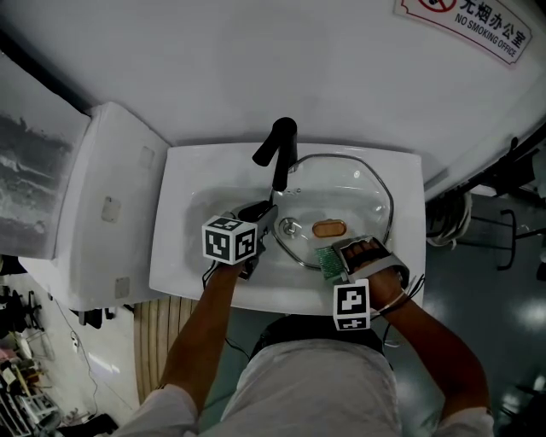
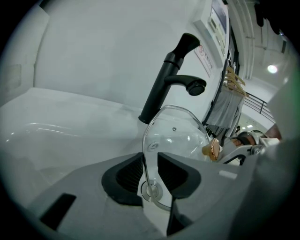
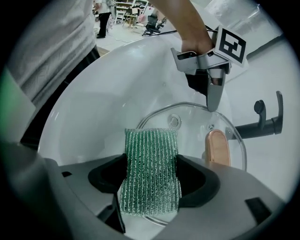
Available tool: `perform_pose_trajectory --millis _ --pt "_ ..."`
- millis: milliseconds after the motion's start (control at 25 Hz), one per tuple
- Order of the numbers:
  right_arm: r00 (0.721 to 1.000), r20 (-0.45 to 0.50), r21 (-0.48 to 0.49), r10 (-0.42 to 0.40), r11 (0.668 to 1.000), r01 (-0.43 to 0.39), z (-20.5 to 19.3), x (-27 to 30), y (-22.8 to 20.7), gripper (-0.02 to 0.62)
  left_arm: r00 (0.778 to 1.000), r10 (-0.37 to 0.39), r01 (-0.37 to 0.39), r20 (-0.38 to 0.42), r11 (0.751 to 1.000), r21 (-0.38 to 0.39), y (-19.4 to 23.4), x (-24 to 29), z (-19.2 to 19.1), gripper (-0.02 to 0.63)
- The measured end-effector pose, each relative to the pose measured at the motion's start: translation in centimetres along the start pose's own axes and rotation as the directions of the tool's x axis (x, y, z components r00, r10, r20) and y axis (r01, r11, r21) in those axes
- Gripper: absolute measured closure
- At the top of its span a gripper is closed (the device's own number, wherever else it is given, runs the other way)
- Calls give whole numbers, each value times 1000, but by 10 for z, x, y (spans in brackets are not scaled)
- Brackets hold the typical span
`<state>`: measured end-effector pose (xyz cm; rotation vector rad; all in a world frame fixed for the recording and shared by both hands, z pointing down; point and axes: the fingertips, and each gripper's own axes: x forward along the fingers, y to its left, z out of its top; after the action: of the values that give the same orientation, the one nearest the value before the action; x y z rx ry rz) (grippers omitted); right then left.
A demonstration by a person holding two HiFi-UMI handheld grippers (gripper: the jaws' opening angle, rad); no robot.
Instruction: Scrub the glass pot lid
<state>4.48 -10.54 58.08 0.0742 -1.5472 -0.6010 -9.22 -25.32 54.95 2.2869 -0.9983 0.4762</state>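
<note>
R gripper (image 3: pixel 151 187) clamps scrubber (image 3: pixel 151 154) over lid (image 3: pixel 190 123) edge; L gripper (image 2: pixel 151 180) pinches rim.

White wall (image 1: pixel 256 60) behind a white basin (image 1: pixel 183 273) with a black tap (image 1: pixel 281 149). No-smoking sign (image 1: pixel 478 21) on the wall, upper right. White cabinet (image 1: pixel 102 213) just beside the basin's left. Floor (image 1: pixel 478 290) dark grey, glossy. Pale wooden slats (image 1: pixel 158 337) lower left. Bright ceiling lamp (image 2: pixel 272 69) far off in the left gripper view.

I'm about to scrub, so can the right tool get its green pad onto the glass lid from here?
Probably yes: the right tool holds the green pad over the glass lid, nothing between; the left tool clamps the rim.
</note>
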Motion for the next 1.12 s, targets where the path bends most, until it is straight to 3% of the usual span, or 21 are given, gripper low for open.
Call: perform_pose_trajectory --millis 240,720,920,1120 --pt "998 -53 -42 22 999 -25 -38 -9 9 267 1000 -4 4 -3 1000 3 0 0 0 497" --pt "997 -76 77 13 997 -7 -80 -30 0 267 1000 20 -20 -14 1000 18 0 0 0 497" --pt "1000 -8 233 4 973 -2 -81 -44 -4 267 999 51 -50 -13 998 38 0 -7 -1 497" --pt "995 84 438 -52 899 10 -80 -65 -22 267 997 75 -76 20 996 55 -4 -25 7 497"
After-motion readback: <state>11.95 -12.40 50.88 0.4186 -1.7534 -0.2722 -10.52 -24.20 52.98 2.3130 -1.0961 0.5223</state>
